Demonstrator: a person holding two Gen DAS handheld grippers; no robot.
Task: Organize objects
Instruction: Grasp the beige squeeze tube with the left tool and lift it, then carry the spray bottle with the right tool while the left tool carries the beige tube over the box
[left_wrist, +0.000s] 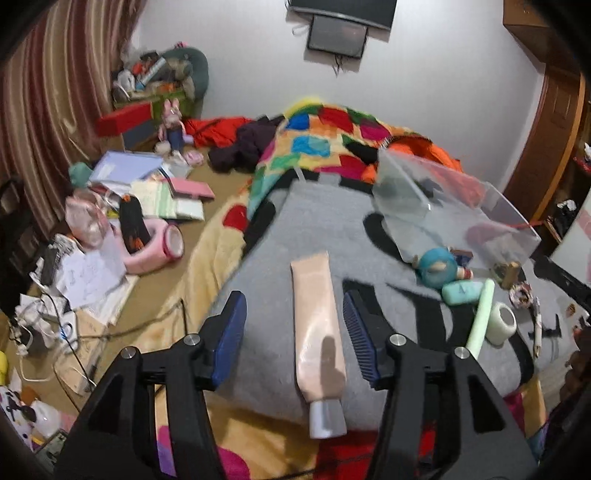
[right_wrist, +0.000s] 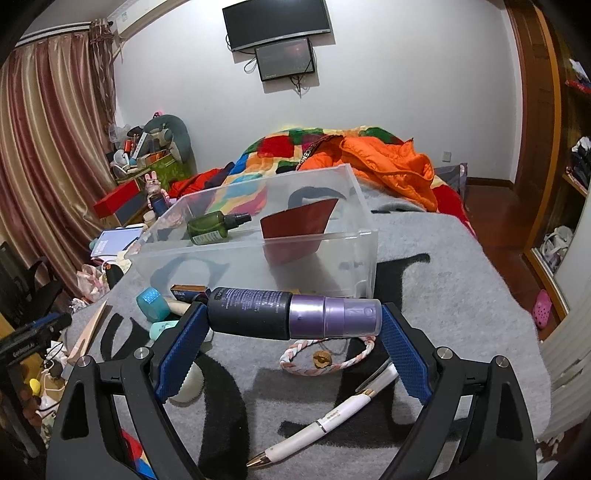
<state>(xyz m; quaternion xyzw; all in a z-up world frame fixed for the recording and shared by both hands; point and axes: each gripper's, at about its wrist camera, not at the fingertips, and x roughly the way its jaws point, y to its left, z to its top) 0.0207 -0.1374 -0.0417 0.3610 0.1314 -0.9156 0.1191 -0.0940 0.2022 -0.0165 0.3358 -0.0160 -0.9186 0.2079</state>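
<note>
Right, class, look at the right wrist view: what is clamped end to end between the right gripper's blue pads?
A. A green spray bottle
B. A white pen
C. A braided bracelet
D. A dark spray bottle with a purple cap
D: the dark spray bottle with a purple cap lies crosswise with its ends against the right gripper pads, while the white pen and braided bracelet lie on the grey blanket and the green spray bottle sits in the clear plastic box.

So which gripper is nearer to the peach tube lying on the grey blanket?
Left. The left gripper straddles the peach tube, pads clear of it. The right gripper grips a purple-capped spray bottle end to end, further right.
</note>
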